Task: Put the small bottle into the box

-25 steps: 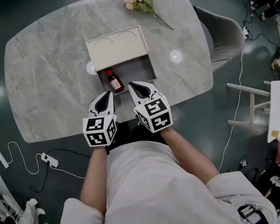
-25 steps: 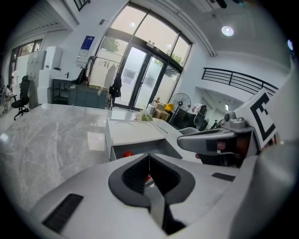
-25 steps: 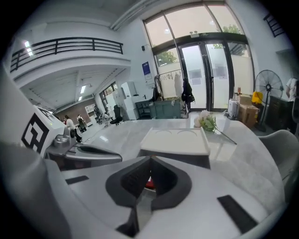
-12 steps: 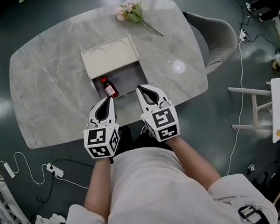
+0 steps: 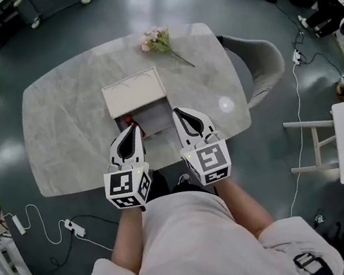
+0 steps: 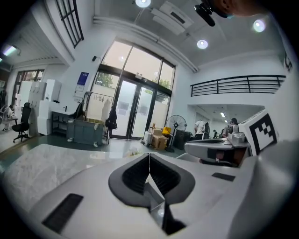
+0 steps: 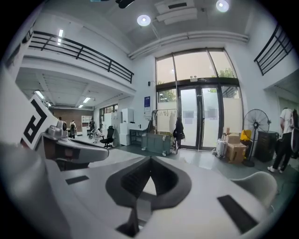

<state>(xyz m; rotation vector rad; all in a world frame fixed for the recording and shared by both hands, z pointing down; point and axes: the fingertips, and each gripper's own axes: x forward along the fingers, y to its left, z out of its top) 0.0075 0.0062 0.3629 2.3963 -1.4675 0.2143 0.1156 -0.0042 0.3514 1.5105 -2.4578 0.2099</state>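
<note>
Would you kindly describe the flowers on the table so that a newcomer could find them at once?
Find the grey marble table in the head view, then look past the pale open box to the table's far edge. A small sprig of pink flowers lies there, stem toward the grey chair; nothing else on the tabletop is pink or leafy.

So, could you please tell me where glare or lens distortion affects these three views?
Head view: a ceiling light glares off the table to the right of the box, and straight edges bow outward. Left gripper view: strong fisheye curving, dark corners, washed-out glass doors. Right gripper view: the same curving and dark corners.
</note>
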